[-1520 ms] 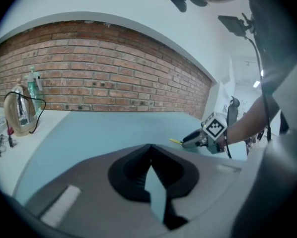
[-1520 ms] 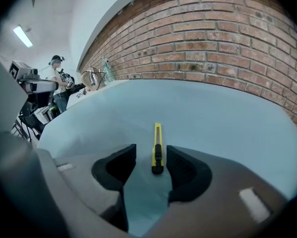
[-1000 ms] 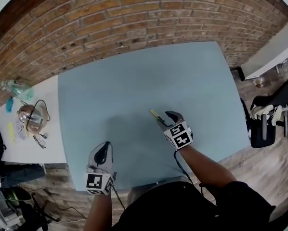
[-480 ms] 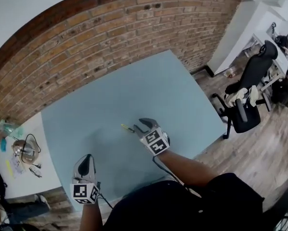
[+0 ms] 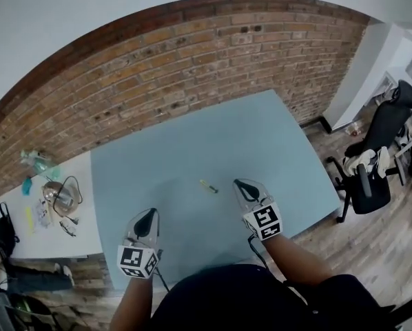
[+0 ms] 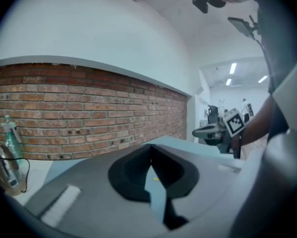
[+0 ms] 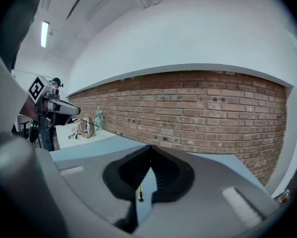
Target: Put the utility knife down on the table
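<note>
1. Right gripper (image 5: 242, 185): pressed together tip to tip and empty, just closed on nothing at all. A second ago spread wide, with the tips right at the utility knife (image 5: 207, 186).
2. Left gripper (image 5: 148, 216): likewise closed, nothing pinched, held near the front edge of the table (image 5: 261, 136) and taking no part in the work.
3. Changed over the last second: right gripper drawn back from the knife and lifted off the blue table top. Both grippers now raised and pointing roughly level toward the brick wall (image 5: 192, 54).
4. For the task, judged as good as done: knife lying flat on the table, loose, touched by neither gripper. Nothing left but to stay clear of it.
5. Place of the knife in the head view: on the near half of the blue top, ahead of both grippers and between their lines, nearer the right one, just to the left of its tips yet apart from them.
6. In the right gripper view: knife seen low through the gap under the closed tips, yellow and dark, lying down on the table surface beyond.
7. In the left gripper view: only a small yellow speck in the same kind of gap, too small to make out further.
</note>
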A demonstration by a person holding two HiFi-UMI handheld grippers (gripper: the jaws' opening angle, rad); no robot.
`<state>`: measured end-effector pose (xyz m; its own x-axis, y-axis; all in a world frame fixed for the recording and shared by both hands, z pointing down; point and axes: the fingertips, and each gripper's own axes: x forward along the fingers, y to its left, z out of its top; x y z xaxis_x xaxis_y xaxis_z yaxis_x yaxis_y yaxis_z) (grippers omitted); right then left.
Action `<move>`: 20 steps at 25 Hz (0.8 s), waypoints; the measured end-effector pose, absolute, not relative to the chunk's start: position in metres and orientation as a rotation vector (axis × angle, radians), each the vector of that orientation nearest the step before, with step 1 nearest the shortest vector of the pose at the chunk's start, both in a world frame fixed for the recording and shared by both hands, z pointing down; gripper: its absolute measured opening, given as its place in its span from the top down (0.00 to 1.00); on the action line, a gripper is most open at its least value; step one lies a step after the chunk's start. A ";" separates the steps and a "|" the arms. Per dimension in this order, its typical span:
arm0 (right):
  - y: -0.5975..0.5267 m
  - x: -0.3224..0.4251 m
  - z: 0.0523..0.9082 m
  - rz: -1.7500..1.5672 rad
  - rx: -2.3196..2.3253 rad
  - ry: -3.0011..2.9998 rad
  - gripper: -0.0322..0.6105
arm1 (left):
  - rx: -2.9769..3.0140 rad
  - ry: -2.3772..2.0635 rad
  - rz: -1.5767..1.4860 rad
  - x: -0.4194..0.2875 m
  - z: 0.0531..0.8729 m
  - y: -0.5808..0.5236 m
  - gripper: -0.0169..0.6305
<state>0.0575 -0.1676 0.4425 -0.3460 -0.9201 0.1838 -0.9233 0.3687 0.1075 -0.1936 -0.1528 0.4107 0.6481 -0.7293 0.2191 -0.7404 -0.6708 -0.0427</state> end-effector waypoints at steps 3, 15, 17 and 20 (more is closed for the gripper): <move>-0.160 0.064 0.435 0.025 1.664 -2.425 0.95 | 2.801 -1.250 0.337 -0.186 0.406 -0.149 0.97; -0.154 0.060 0.475 0.169 1.642 -2.385 0.95 | 2.766 -1.337 0.314 -0.213 0.401 -0.132 0.97; -0.156 0.055 0.474 0.164 1.622 -2.400 0.95 | 2.750 -1.392 0.306 -0.221 0.400 -0.128 0.97; -0.165 0.051 0.470 0.146 1.594 -2.417 0.95 | 2.724 -1.430 0.295 -0.224 0.400 -0.130 0.97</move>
